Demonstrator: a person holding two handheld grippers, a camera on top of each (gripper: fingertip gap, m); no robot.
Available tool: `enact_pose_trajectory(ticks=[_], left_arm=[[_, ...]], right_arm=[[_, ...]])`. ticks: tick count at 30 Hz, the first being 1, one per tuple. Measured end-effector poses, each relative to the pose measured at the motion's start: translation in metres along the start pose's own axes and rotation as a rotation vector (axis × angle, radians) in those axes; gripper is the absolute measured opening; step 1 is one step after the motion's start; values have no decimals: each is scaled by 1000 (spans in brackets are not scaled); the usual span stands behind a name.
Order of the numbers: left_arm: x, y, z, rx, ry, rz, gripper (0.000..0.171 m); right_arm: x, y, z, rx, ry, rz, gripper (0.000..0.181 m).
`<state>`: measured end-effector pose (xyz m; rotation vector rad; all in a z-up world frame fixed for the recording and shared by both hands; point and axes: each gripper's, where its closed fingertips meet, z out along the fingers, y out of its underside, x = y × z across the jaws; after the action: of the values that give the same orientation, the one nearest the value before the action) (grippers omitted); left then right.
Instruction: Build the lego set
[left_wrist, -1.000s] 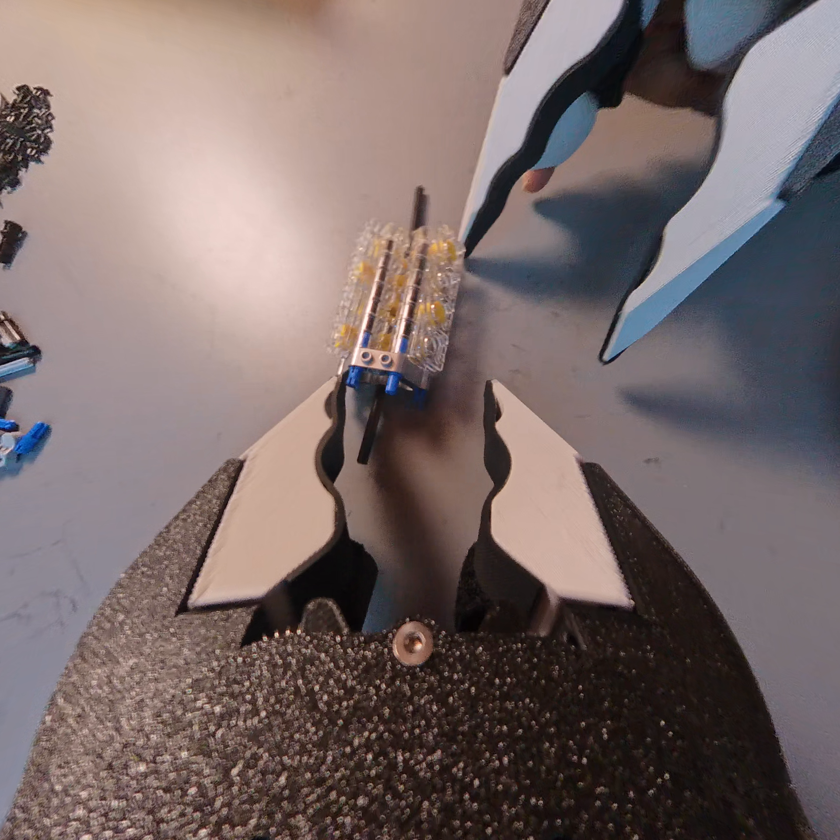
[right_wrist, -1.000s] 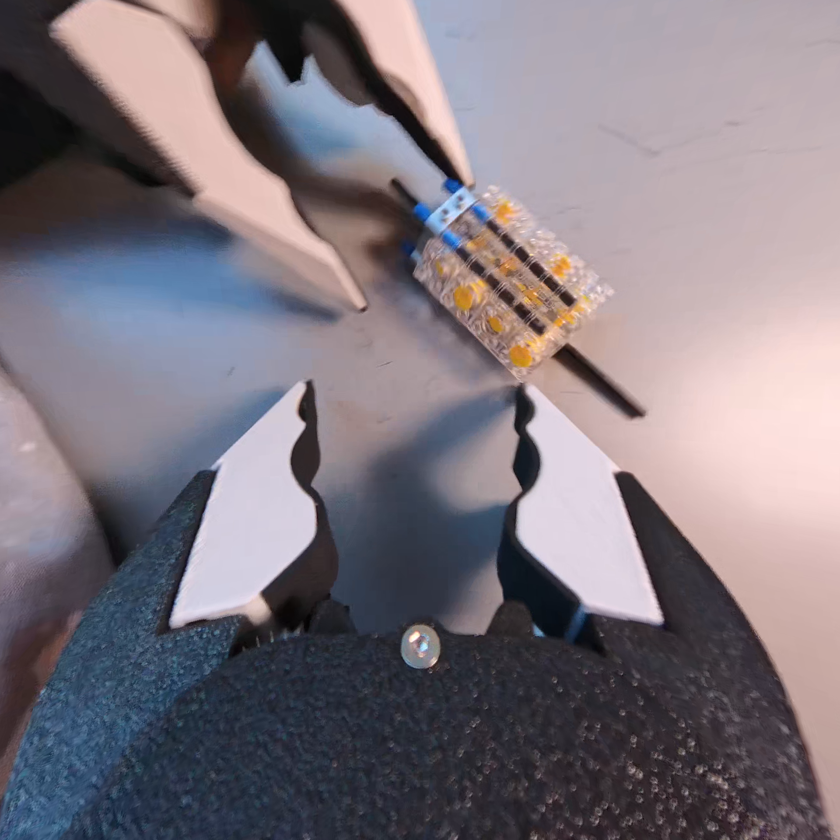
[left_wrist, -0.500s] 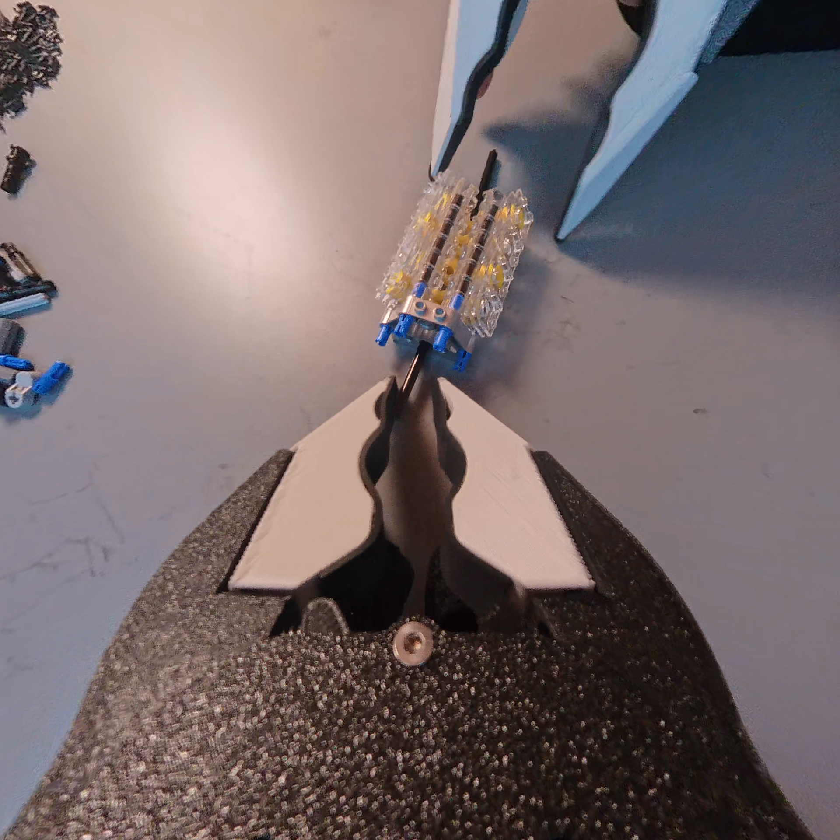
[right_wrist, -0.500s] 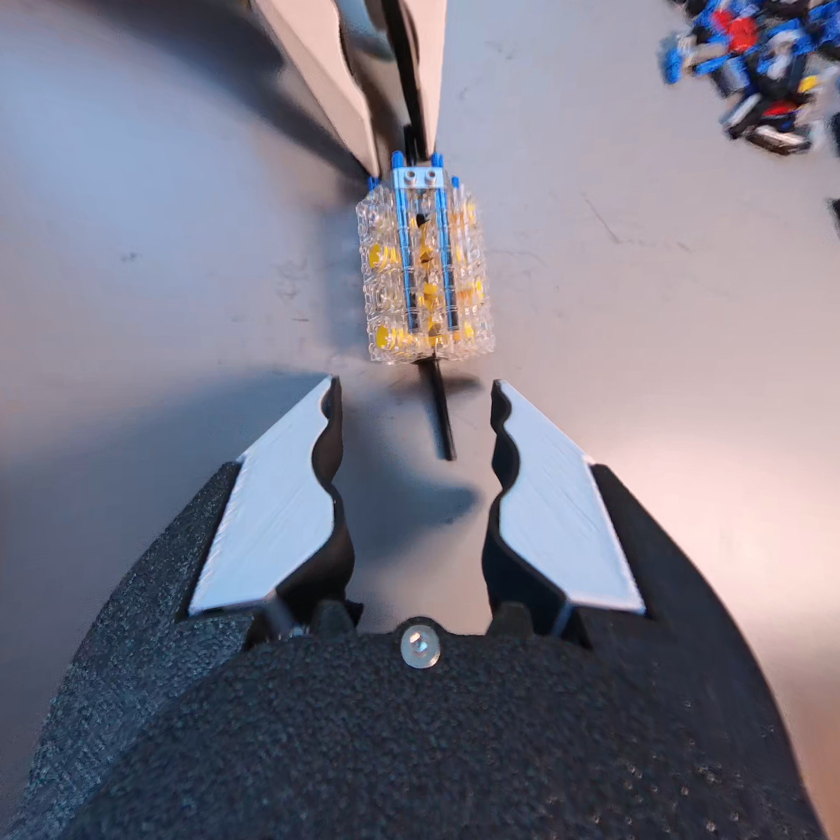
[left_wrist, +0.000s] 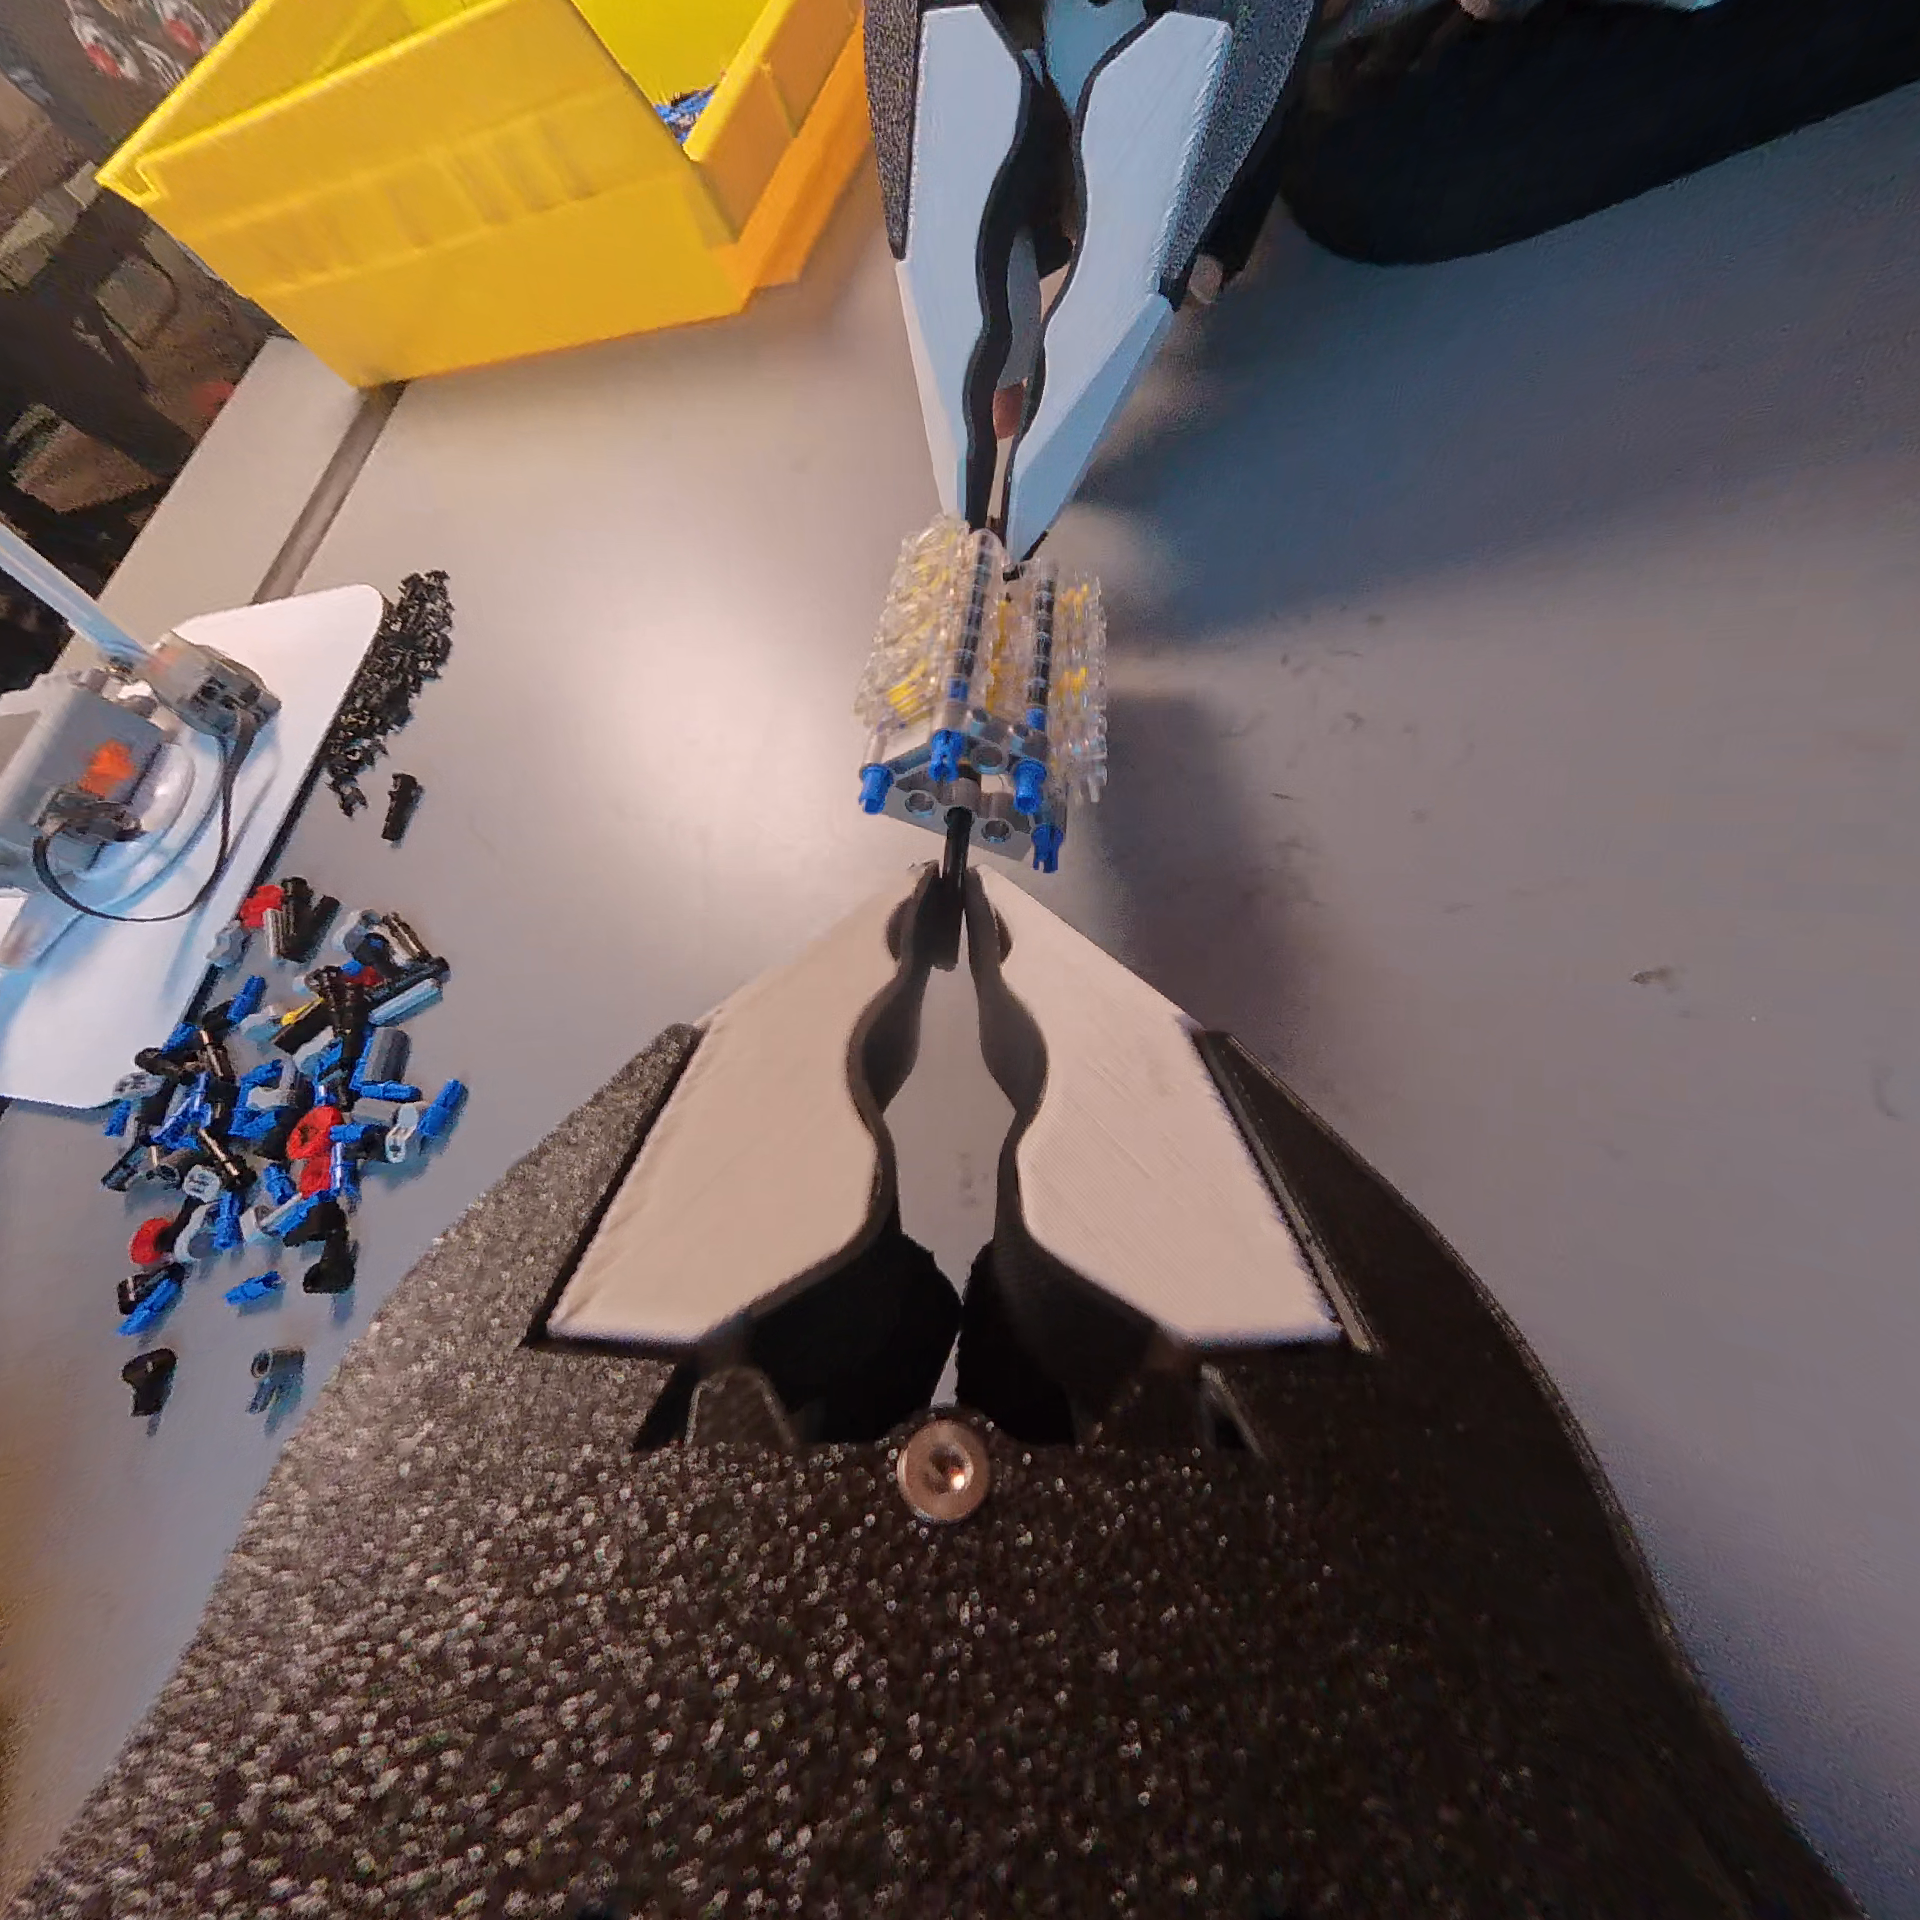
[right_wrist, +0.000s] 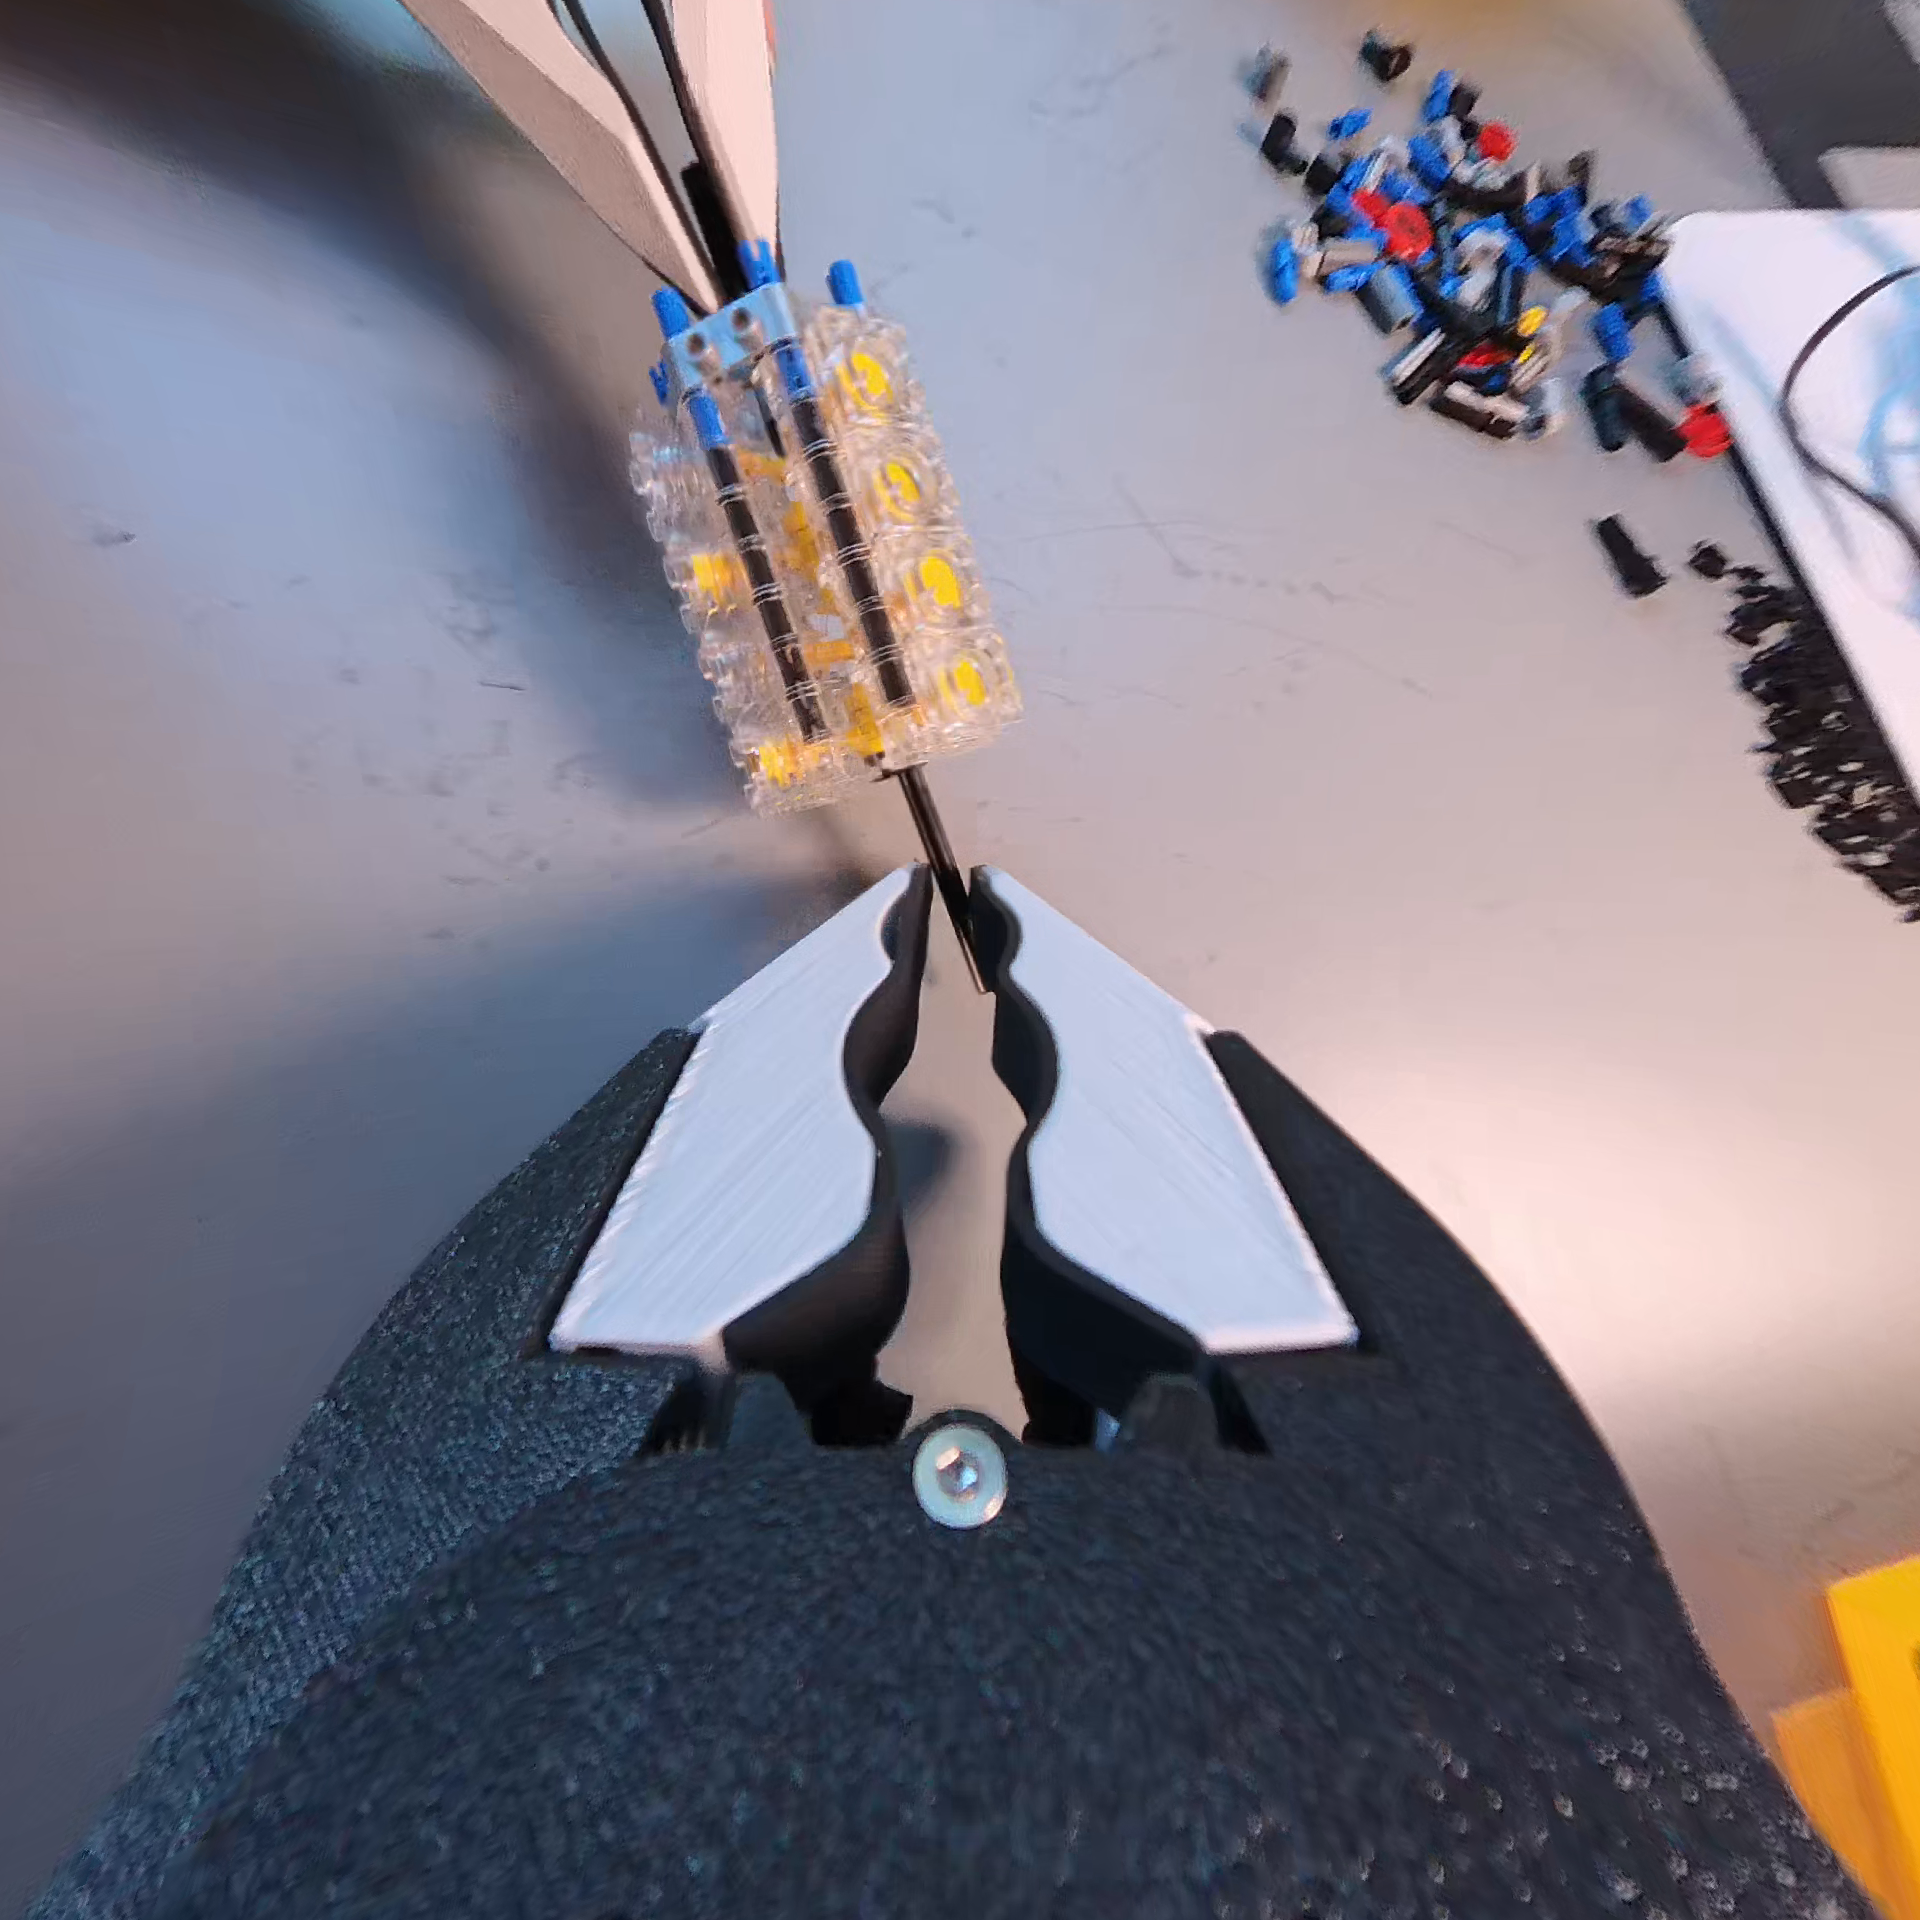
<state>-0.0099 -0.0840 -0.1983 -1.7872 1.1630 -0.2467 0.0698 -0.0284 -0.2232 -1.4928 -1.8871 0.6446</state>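
Your left tongs (left_wrist: 951, 904) are pinching one end of the black axle (left_wrist: 953, 844), and your right tongs (right_wrist: 948, 896) are pinching its other end. Between them, the clear block assembly (right_wrist: 826, 551) with yellow inserts and blue pins is hanging above the grey bench (left_wrist: 1455, 727). Farther left, loose small parts (left_wrist: 260, 1101) are lying scattered, with a yellow bin (left_wrist: 447, 177) sitting beyond.

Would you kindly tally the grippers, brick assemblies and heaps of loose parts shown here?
Grippers: 2 (left gripper, right gripper, both shut on the axle)
Brick assembly: 1
Heaps: 2 (coloured heap, black heap)
Total: 5
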Motion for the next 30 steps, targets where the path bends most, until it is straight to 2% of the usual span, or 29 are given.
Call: enact_pose_trajectory(ticks=[3, 6, 17, 23, 27, 28, 29, 30], left_arm=[[-4, 0, -3, 28, -34, 28, 3], [-6, 10, 0, 2, -24, -6, 3], [-12, 24, 8, -48, -26, -52, 4], [-19, 24, -4, -38, -47, -60, 19], [-16, 35, 0, -105, -51, -14, 16], [-16, 38, 3, -130, -59, 2, 5], [-17, 41, 5, -158, -65, 16, 2], [-16, 42, 6, -174, -61, 10, 2]], right_arm=[[3, -11, -8, 68, 43, -53, 4], [3, -18, -13, 120, 55, -61, 3], [5, -7, -6, 88, 85, -82, 0], [13, -7, -2, 73, 156, -157, 15], [15, -4, 8, 31, 181, -238, 18], [16, -3, 12, 16, 187, -258, 16], [17, -2, 14, 2, 188, -273, 6], [15, -2, 15, -6, 173, -278, 4]])
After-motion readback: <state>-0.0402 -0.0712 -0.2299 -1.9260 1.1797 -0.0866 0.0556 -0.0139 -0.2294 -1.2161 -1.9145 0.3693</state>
